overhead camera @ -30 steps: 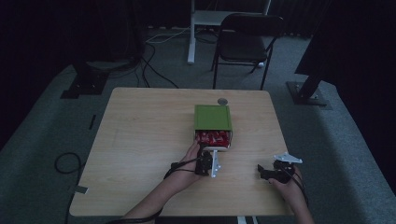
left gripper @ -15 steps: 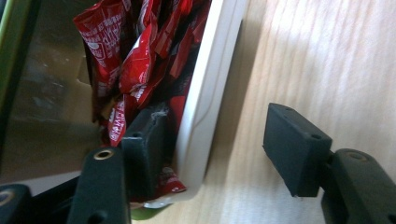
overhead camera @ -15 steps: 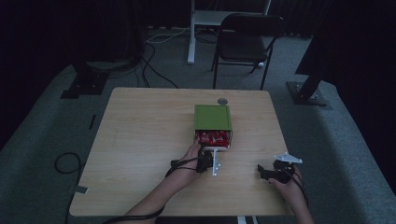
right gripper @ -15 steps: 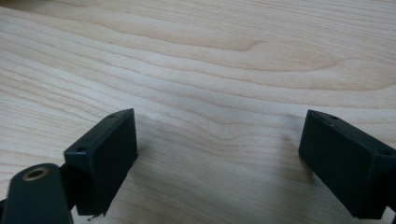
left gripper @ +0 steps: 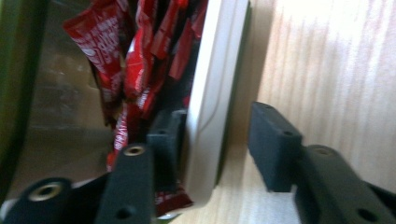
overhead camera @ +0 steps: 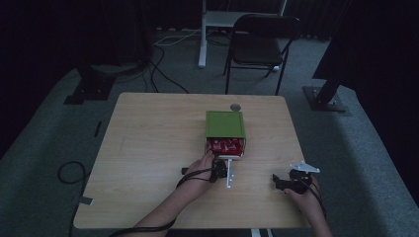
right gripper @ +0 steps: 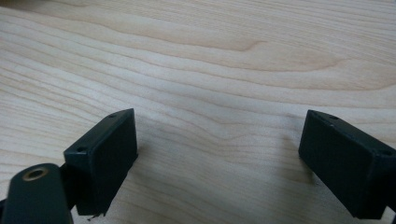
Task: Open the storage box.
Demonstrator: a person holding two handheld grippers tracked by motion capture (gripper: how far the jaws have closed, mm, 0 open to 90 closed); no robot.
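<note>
Starting from the biggest thing, we have the wooden table (overhead camera: 148, 148) under the high view, lit dimly; on it, toward the far middle, sits the green box (overhead camera: 225, 123) with its white drawer (overhead camera: 232, 155) pulled out toward us and full of red packets (overhead camera: 225, 144); a small round disc (overhead camera: 235, 107) lies on the table just beyond the box. Our left gripper (overhead camera: 220, 170) is at the drawer's near edge, and our right gripper (overhead camera: 281, 181) rests well apart on bare wood, its fingers spread wide with nothing between them.

In the left gripper view the jaws straddle the drawer's white front wall (left gripper: 212, 107); one pad (left gripper: 167, 140) sits inside among the packets, right against the wall, while the other pad (left gripper: 273, 144) stands off the outer face with a strip of table showing between. The jaws have just been closing, with that wall between them, but the pinch is not yet made, so we read them as narrowed and not gripping.

We judge the step in hand to be taking hold of the drawer front; the next move calls for finishing the squeeze squarely on the wall, keeping packets out of the pinch, then moving the drawer straight along its track.

Much is hard to read; the packets' lettering is blurred; the drawer's far end hides under the green shell; which way the drawer is meant to go we cannot tell.
</note>
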